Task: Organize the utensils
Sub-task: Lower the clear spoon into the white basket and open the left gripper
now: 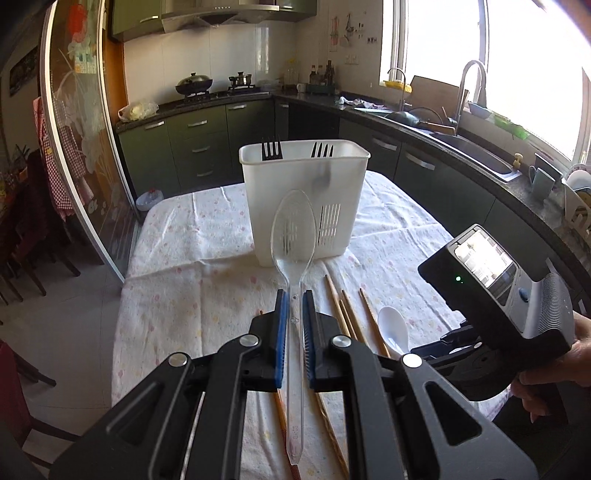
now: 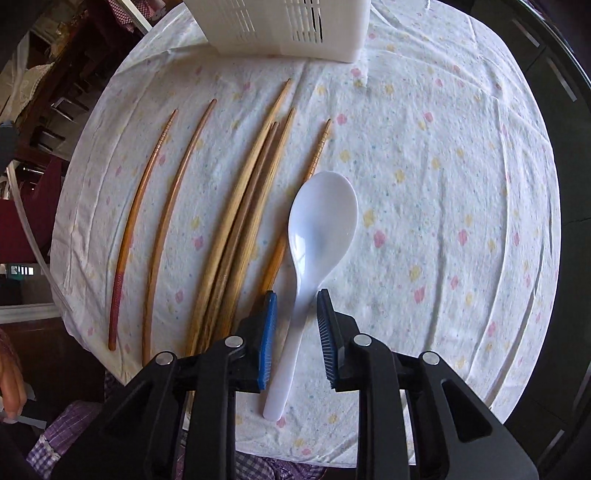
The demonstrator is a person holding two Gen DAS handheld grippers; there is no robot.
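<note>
My left gripper is shut on the handle of a clear slotted plastic spoon, held above the table with its bowl in front of the white utensil caddy. Two black forks stand in the caddy. My right gripper is open low over the table, its blue pads either side of the handle of a white spoon that lies on the cloth. Several wooden chopsticks lie left of that spoon. The right gripper's body shows in the left wrist view.
The table carries a floral white cloth. The caddy stands at its far side. A dark kitchen counter with a sink runs along the right, a stove with pots at the back, a glass sliding door on the left.
</note>
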